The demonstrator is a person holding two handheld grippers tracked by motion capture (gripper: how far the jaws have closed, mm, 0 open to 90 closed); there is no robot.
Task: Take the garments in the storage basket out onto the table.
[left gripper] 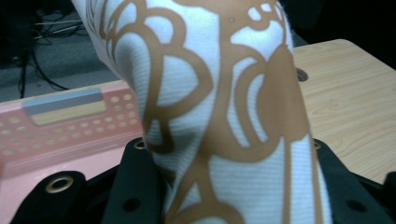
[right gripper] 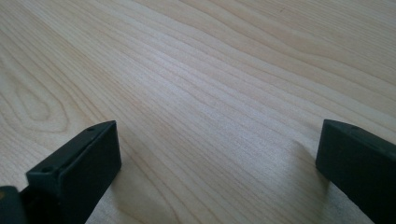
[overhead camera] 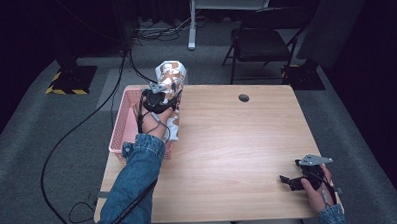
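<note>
- Currently clamped in left gripper (overhead camera: 162, 99): white-and-tan patterned cloth (overhead camera: 171, 80), hanging above pink basket (overhead camera: 123, 122) at desk (overhead camera: 228, 151) edge
- Meanwhile resting low on bare wood, jaws wide apart: right gripper (overhead camera: 289, 181)

Table (overhead camera: 227, 141) evenly lit from above; surroundings dark, corners near black. High view soft, low in detail. Short shadows under left arm and right gripper (overhead camera: 288, 181). Left gripper view: cloth (left gripper: 219, 116) sharp enough to show knit, basket (left gripper: 60, 121) blurred, slight glare on table's far side. Right gripper view: grain sharp at mid-distance, softer near the jaws; each jaw throws a soft shadow.
</note>
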